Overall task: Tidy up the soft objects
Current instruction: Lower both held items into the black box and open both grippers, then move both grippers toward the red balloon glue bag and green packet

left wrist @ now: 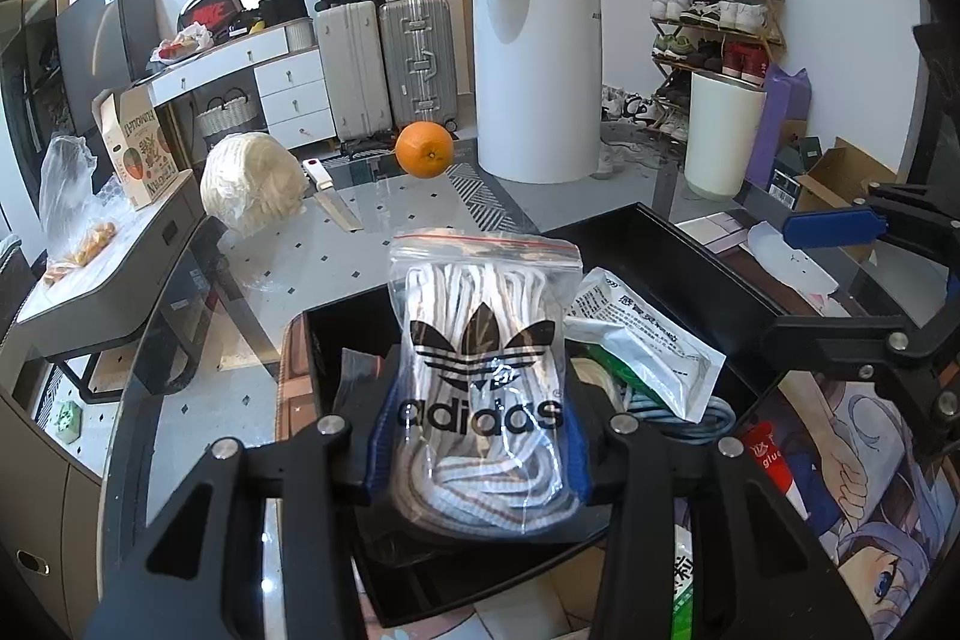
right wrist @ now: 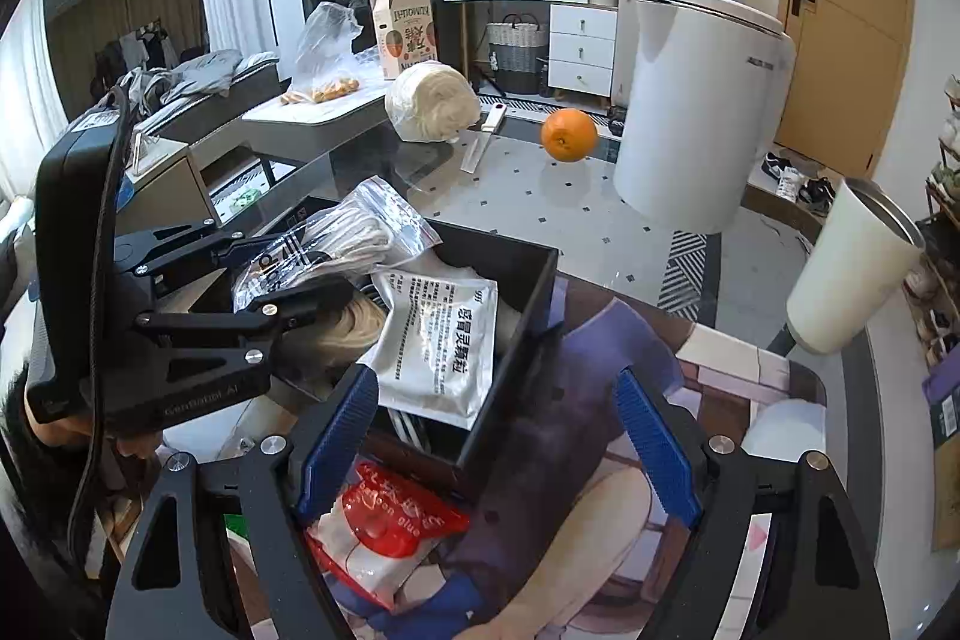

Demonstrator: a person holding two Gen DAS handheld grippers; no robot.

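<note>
While left claw (left wrist: pixel 480 436) hides bag (left wrist: pixel 480 340) bottom, grip unclear.

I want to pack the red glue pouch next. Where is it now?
The glue pouch lies on the printed mat, just outside the near wall of the black box; in the right wrist view it sits low, between the open right tongs.

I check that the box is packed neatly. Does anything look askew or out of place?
Yes. The white sachet leans tilted over the black box wall instead of lying flat, and the bag of laces stands upright between the left gripper fingers, not yet settled inside.
</note>
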